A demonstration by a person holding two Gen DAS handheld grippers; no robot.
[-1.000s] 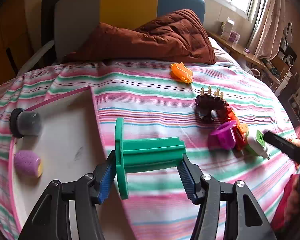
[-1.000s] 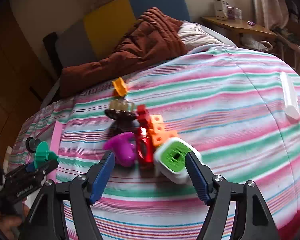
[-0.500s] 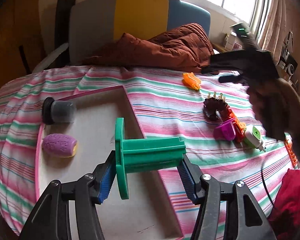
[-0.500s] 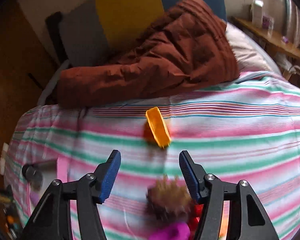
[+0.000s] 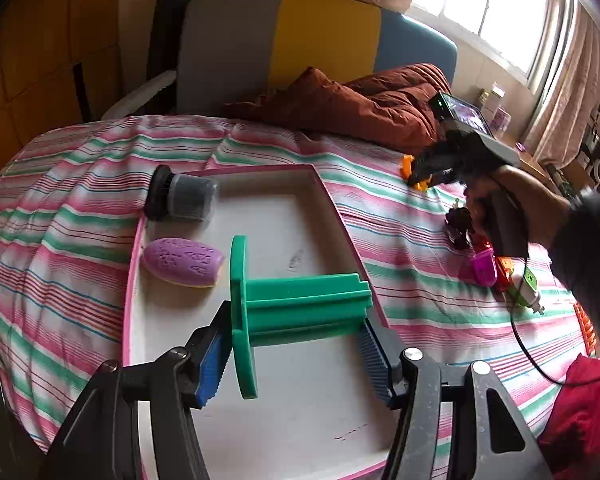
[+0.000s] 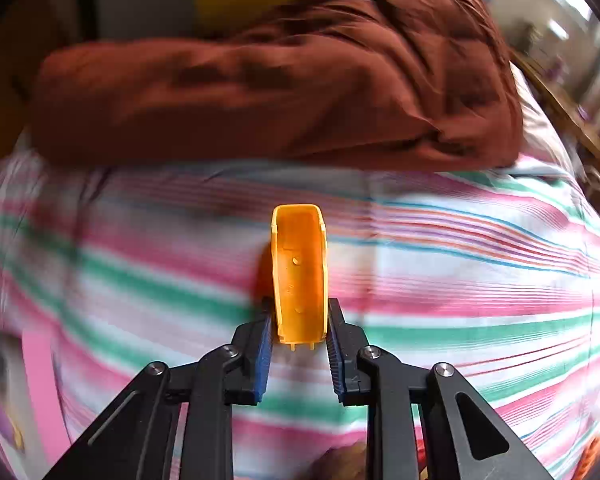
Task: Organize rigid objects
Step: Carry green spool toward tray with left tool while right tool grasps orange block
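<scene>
My left gripper [image 5: 296, 344] is shut on a green plastic spool [image 5: 296, 308] and holds it above the pink-rimmed white tray [image 5: 324, 188]. A purple oval piece [image 5: 182, 257] and a dark capped jar [image 5: 184, 199] lie in the tray. My right gripper [image 6: 299, 338] is closed around an orange plastic piece [image 6: 299, 272] on the striped bedspread [image 6: 460, 280]; it also shows in the left wrist view [image 5: 420, 170], at the orange piece [image 5: 407, 165].
A pile of small toys [image 5: 488, 264] with a green-and-white plug [image 5: 526, 286] lies right of the tray. A brown quilt [image 6: 280, 80] lies at the back of the bed. A red cloth [image 5: 576, 412] is at the lower right.
My left gripper carried the green spool from over the bedspread to over the tray. My right gripper moved from the toy pile to the orange piece and closed on it.
</scene>
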